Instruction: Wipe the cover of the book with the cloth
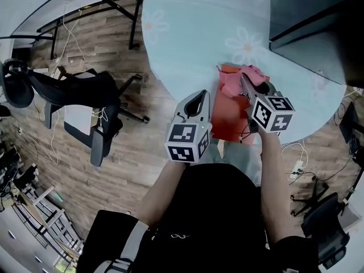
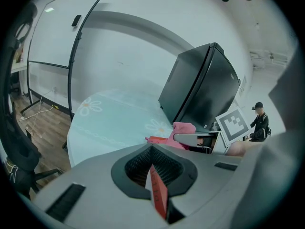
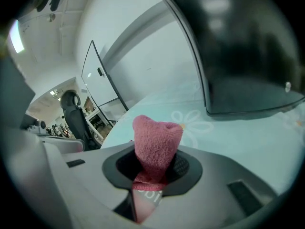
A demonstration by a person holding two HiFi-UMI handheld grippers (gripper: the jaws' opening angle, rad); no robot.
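Note:
A red book (image 1: 230,121) lies at the near edge of the pale blue round table (image 1: 187,33). My left gripper (image 1: 199,102) is at the book's left edge, shut on it. In the left gripper view the red book (image 2: 158,197) shows edge-on, pinched between the left gripper's (image 2: 155,175) jaws. My right gripper (image 1: 248,87) is over the far part of the book, shut on a pink cloth (image 1: 236,79). In the right gripper view the pink cloth (image 3: 156,144) sticks up out of the right gripper (image 3: 148,184). The left gripper view also catches the cloth (image 2: 183,128).
A large black box (image 1: 315,21) stands on the table to the right of the book, also seen as the black box (image 2: 200,87). A black office chair (image 1: 74,104) stands on the wood floor at the left. A person (image 2: 259,123) is far off.

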